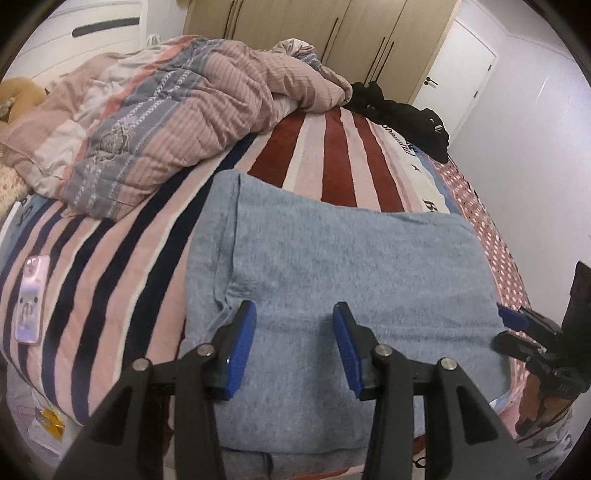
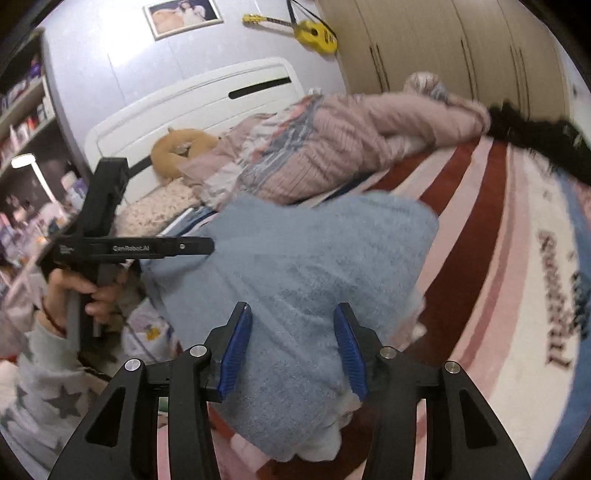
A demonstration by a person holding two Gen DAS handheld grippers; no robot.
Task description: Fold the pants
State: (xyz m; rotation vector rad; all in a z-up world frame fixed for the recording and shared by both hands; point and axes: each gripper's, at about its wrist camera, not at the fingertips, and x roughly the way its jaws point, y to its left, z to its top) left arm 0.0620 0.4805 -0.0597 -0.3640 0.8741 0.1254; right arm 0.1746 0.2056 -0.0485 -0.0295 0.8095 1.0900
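Note:
The light blue-grey pants [image 1: 332, 280] lie folded into a rough rectangle on the striped bedspread [image 1: 325, 155]. My left gripper [image 1: 294, 347] is open just above their near edge, holding nothing. The pants also fill the middle of the right wrist view [image 2: 314, 266]. My right gripper [image 2: 293, 350] is open over their near end, empty. It also shows at the right edge of the left wrist view [image 1: 517, 325], at the pants' right side. The left gripper's body [image 2: 110, 243] shows in the right wrist view, held in a hand.
A crumpled pink and grey quilt [image 1: 155, 122] covers the far left of the bed. A black garment [image 1: 402, 110] lies at the far right edge. A phone in a pink case [image 1: 31, 299] lies on the bedspread at left. Wardrobes [image 1: 332, 33] stand behind the bed.

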